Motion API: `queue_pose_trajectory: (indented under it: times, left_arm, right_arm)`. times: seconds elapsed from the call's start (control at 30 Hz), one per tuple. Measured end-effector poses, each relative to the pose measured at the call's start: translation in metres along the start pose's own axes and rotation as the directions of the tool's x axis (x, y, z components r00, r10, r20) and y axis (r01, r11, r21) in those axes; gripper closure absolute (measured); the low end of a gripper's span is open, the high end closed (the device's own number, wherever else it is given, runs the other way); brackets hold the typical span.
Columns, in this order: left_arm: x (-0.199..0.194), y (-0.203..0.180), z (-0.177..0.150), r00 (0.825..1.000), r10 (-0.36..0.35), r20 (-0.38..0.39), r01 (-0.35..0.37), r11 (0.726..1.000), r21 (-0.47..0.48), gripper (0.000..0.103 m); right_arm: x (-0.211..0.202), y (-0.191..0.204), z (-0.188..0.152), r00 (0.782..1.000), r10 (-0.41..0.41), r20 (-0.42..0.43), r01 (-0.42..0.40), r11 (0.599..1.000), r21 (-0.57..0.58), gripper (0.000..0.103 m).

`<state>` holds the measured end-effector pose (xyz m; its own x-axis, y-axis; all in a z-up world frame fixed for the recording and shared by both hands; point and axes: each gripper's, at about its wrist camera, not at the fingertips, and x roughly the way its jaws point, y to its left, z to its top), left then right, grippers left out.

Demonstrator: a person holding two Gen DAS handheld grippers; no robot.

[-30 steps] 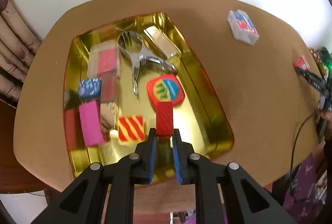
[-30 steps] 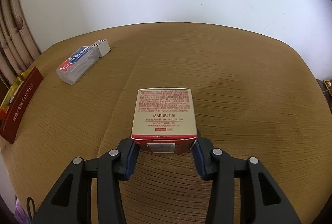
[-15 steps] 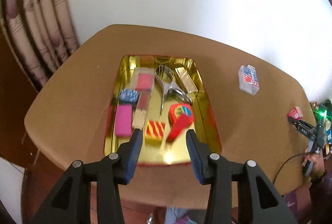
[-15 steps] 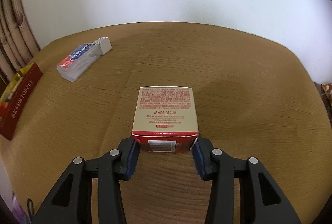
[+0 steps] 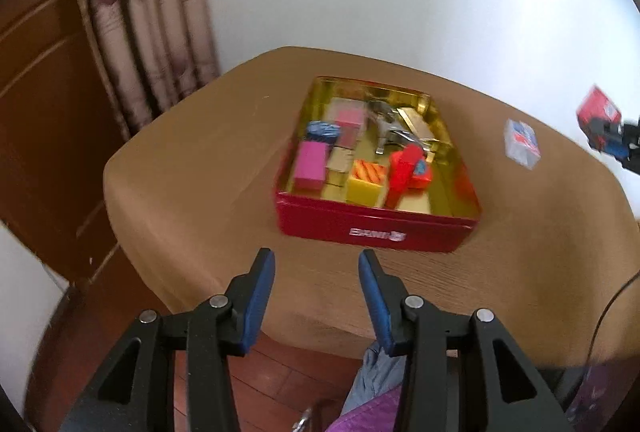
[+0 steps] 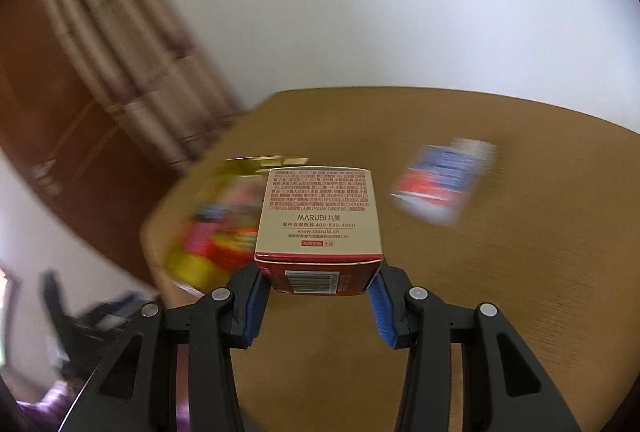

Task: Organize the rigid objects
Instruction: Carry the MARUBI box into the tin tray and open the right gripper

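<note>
Left wrist view: a second ago the left gripper (image 5: 317, 274) was down inside the tin (image 5: 376, 230), pinched on a red block (image 5: 404, 168). Now it has drawn back past the table (image 5: 208, 168) edge, and the whole tin shows with its red side wall towards the camera. The jaws have just been opening; they stand moderately apart with nothing between them, the blue pads (image 5: 260, 296) over bare tabletop in front of the tin. The red block lies tilted in the tin, leaning on the round red piece (image 5: 422, 172), beside a yellow striped block (image 5: 366, 180), a pink block (image 5: 310, 164) and metal tongs (image 5: 390, 130). A clear case (image 5: 522, 142) lies on the table to the right, well apart from the tin. At the far right edge the right gripper (image 5: 608, 136) shows with the box (image 5: 598, 110), blurred.

Right wrist view: earlier the box (image 6: 318, 216) sat on the table between the pads; now it is lifted clear, and the view has swung left, so the tin (image 6: 224, 228), badly blurred, shows behind and to the left of it. The right gripper (image 6: 318, 286) grips the box by its near end, one pad (image 6: 380, 306) pressed on each side, at the same width as before. The clear case (image 6: 442, 186) lies blurred to the right on the table (image 6: 500, 272).
</note>
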<state>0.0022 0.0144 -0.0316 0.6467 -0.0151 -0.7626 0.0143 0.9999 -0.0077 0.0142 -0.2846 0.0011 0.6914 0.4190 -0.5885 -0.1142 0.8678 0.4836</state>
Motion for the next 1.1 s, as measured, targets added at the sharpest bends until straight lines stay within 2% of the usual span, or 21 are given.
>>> queue_pose_trajectory:
  times: [0.1,0.23,0.33,0.4,0.6,0.73,0.97,1.1]
  left_arm:
    - [0.004,0.010,0.001,1.000,-0.013,-0.016,0.012,0.999,-0.036,0.059]
    - [0.005,0.021,0.002,1.000,-0.018,-0.014,0.017,0.998,-0.067,0.059]
    - [0.004,0.025,0.002,1.000,-0.016,-0.011,0.015,0.997,-0.077,0.058]
    - [0.008,0.026,0.002,0.999,-0.039,-0.034,0.036,0.996,-0.083,0.058]
    - [0.017,0.028,0.001,0.994,-0.073,-0.077,0.065,0.993,-0.101,0.058]
    - [0.017,0.030,0.001,0.993,-0.086,-0.084,0.076,0.991,-0.112,0.058]
    - [0.019,0.025,0.001,0.991,-0.086,-0.102,0.076,0.992,-0.099,0.058]
    - [0.021,0.024,0.000,0.990,-0.085,-0.112,0.074,0.993,-0.093,0.058]
  right_arm:
    - [0.058,0.037,0.031,0.991,0.086,-0.098,-0.088,0.996,-0.011,0.061]
    - [0.126,0.063,0.047,0.970,0.120,-0.212,-0.122,0.993,0.004,0.061]
    - [0.167,0.073,0.050,0.956,0.104,-0.273,-0.104,0.995,0.014,0.061]
    - [0.182,0.076,0.046,0.950,0.095,-0.296,-0.093,0.995,0.024,0.061]
    - [0.208,0.078,0.043,0.944,0.016,-0.329,-0.028,0.999,-0.031,0.060]
    - [0.219,0.076,0.043,0.940,-0.004,-0.342,-0.007,0.999,-0.031,0.060]
    - [0.211,0.071,0.036,0.939,-0.042,-0.343,0.025,0.998,-0.052,0.057]
    - [0.200,0.074,0.021,0.934,-0.089,-0.347,0.053,0.992,-0.113,0.057]
